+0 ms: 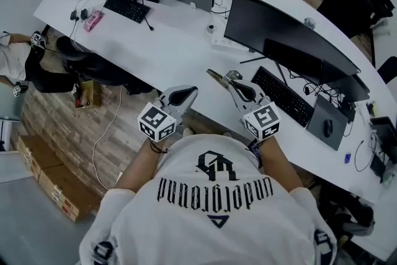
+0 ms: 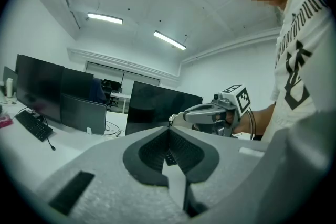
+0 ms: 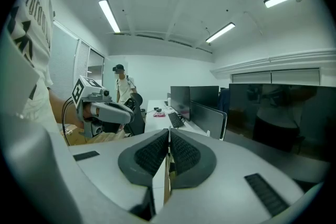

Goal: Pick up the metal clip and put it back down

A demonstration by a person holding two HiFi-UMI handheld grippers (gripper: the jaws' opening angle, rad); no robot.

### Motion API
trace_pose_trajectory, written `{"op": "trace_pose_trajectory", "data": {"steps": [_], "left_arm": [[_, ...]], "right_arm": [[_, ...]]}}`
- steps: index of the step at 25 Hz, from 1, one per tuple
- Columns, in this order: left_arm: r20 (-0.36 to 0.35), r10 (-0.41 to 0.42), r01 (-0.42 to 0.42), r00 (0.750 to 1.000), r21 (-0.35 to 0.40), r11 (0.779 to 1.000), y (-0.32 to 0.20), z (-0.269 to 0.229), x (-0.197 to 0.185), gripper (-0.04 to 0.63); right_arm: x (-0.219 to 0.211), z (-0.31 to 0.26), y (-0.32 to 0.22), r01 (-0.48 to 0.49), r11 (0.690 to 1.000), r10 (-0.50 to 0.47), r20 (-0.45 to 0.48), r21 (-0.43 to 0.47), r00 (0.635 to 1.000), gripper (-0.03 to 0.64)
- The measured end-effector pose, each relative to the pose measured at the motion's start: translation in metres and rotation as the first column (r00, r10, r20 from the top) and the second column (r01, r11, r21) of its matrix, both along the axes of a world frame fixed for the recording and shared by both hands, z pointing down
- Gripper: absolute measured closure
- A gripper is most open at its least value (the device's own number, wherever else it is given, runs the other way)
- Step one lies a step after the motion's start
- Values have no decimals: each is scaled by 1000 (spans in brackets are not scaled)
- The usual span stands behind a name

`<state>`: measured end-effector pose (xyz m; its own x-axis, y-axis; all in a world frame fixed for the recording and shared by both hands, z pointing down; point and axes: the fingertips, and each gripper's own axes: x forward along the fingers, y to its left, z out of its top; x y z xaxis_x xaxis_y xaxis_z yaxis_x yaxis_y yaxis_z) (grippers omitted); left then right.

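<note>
The left grey claw (image 1: 188, 92) and right grey claw (image 1: 231, 76) are both pressed together and empty. What looks like the small metal clip (image 1: 216, 76) lies at the long white tabletop's (image 1: 180, 53) edge, just beside the right claw. The pickup appears not yet begun.

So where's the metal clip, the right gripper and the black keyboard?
metal clip (image 1: 215, 75): head view, the part sticking out past the gripper's tips.
right gripper (image 1: 230, 78): head view, between its fingertips.
black keyboard (image 1: 283, 96): head view, middle of its keys.

Bright ceiling strip lights (image 3: 110, 16), fisheye edges, sharp
</note>
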<state>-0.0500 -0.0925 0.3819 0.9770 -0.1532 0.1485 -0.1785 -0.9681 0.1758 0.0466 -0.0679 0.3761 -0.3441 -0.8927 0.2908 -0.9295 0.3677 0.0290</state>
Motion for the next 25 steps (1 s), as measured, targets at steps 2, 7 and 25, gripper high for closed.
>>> {"op": "trace_pose_trajectory", "data": {"steps": [2,7,25], "left_arm": [[1,17,-17,1000,0,1000,-8,1,-11,581],[-11,38,-38,999,-9,999,-31,1,-44,581],[3,90,-89,996,-64,994,-58,18,-54,581]], "right_arm": [[-11,-1,-7,-18,1000,18,-3,3,1000,594],[-31,-1,-23,-62,998,62,-17,2,998,594],[-37,21,-48,-109,993,108,-9,-50,994,594]]}}
